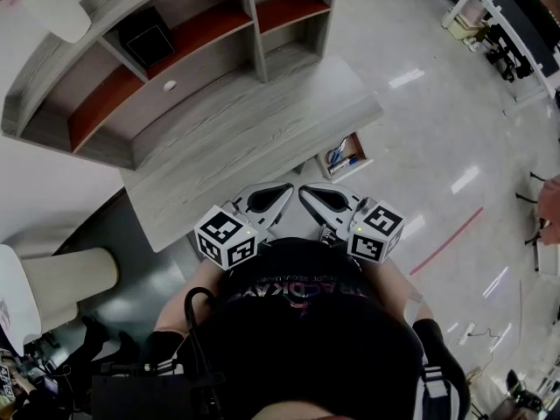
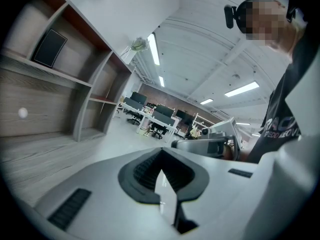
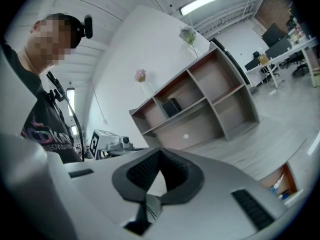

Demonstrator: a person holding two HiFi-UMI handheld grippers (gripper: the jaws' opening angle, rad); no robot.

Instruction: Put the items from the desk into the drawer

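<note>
The grey wooden desk (image 1: 254,138) stands in front of me with a bare top. At its right end a small drawer (image 1: 346,157) stands pulled out, with blue pens and other small items inside; the right gripper view catches its corner (image 3: 283,183). My left gripper (image 1: 287,188) and right gripper (image 1: 304,190) hover close to my chest over the desk's near edge, tips pointing toward each other. Both are shut with nothing between the jaws (image 2: 161,153) (image 3: 159,153). Each gripper appears in the other's view: the right gripper (image 2: 210,144) and the left gripper (image 3: 107,143).
A hutch with red-backed shelves (image 1: 175,51) rises at the desk's back and holds a black box (image 1: 146,35). A white round spot (image 1: 170,85) marks its back panel. A white chair (image 1: 52,283) stands at the left. Office desks (image 1: 507,16) line the far right, and red tape (image 1: 446,239) crosses the floor.
</note>
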